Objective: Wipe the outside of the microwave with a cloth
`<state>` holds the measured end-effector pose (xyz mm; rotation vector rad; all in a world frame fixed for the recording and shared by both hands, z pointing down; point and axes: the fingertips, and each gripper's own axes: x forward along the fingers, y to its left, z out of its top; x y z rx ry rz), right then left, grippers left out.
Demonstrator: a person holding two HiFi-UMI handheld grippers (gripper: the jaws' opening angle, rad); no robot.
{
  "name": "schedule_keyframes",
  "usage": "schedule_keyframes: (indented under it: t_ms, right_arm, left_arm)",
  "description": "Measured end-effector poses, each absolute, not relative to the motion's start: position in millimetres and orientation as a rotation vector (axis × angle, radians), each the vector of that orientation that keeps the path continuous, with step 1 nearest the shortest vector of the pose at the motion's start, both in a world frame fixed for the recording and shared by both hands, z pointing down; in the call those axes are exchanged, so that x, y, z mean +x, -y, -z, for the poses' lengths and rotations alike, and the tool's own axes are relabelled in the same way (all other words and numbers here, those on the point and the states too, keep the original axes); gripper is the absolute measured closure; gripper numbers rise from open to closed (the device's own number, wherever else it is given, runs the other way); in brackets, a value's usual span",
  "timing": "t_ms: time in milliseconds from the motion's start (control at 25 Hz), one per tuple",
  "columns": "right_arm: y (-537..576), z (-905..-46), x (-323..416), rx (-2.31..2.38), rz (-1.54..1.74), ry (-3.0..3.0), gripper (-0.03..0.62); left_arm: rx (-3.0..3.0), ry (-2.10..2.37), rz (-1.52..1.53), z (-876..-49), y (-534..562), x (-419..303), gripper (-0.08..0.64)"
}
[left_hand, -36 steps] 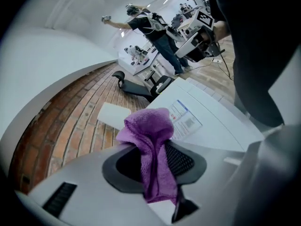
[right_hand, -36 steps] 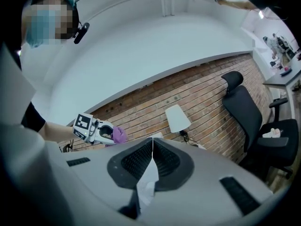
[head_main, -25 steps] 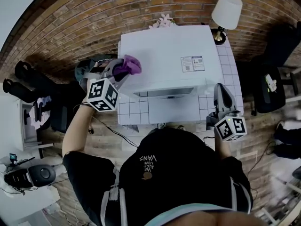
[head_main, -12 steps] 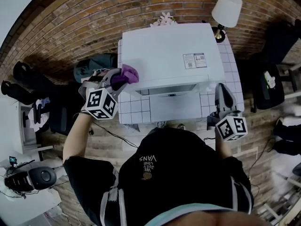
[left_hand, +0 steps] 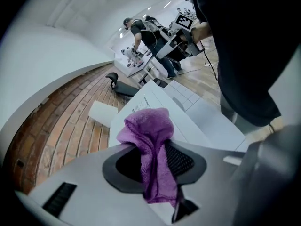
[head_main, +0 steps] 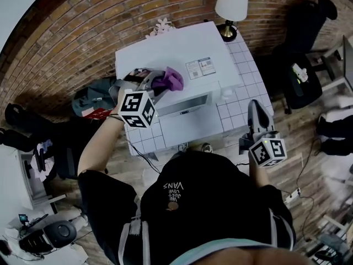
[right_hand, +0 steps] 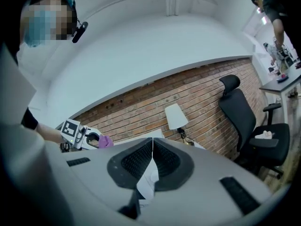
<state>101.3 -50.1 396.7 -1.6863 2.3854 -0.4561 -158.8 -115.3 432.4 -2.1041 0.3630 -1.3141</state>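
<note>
1. Two grippers were in play, and only one was working. The left gripper [left_hand: 155,161] had its jaws clamped on the purple cloth [left_hand: 148,126], a fold pinched between the pads and a bunched wad sticking out past the tips.
2. Right gripper [right_hand: 152,154]: jaws pressed together with nothing between them, idling off the microwave's front right corner, same as a second ago.
3. Big change now! The cloth had swept across the top of the microwave [head_main: 165,51]. A second earlier it sat at the top's left edge, and half a second back it was right on the front left corner. At this moment it lay well in from that edge, just left of the label [head_main: 200,68] and near the front lip.
4. Contact was hard to call. From the head view the wad sat over the top panel, but whether it pressed down or skimmed just above could not be told.
5. What it meant for the job, as a judgement: the left part of the top had likely had its pass, and the stroke was carrying toward the label. The right part of the top, the door face and the side walls looked still to be done.
6. Farther out, the tiled table [head_main: 242,76] showed to the microwave's right, with the lamp [head_main: 231,1] behind its back right corner.
</note>
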Motion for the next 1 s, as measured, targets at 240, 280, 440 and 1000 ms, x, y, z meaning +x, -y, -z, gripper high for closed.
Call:
schedule_keyframes:
  t_ms: [240, 280, 440, 1000]
  right_arm:
    - [34.5, -401.0, 146.7, -1.799, 0.449, -2.286, 0.589]
    - [32.6, -402.0, 154.0, -1.814, 0.446, -2.272, 0.589]
    - [24.2, -402.4, 180.7, -1.871, 0.440, -2.217, 0.589]
    - [22.8, -404.2, 217.7, -1.865, 0.439, -2.218, 0.589]
  left_arm:
    - [-2.094, -0.219, 1.213, -431.6, 144.3, -65.9, 0.420]
    - [-2.093, -0.198, 1.199, -431.0, 147.5, -51.3, 0.420]
    - [-2.067, -0.123, 1.160, -430.6, 154.3, -0.6, 0.420]
    - [-2.121, -0.170, 1.052, -409.5, 158.2, 54.3, 0.420]
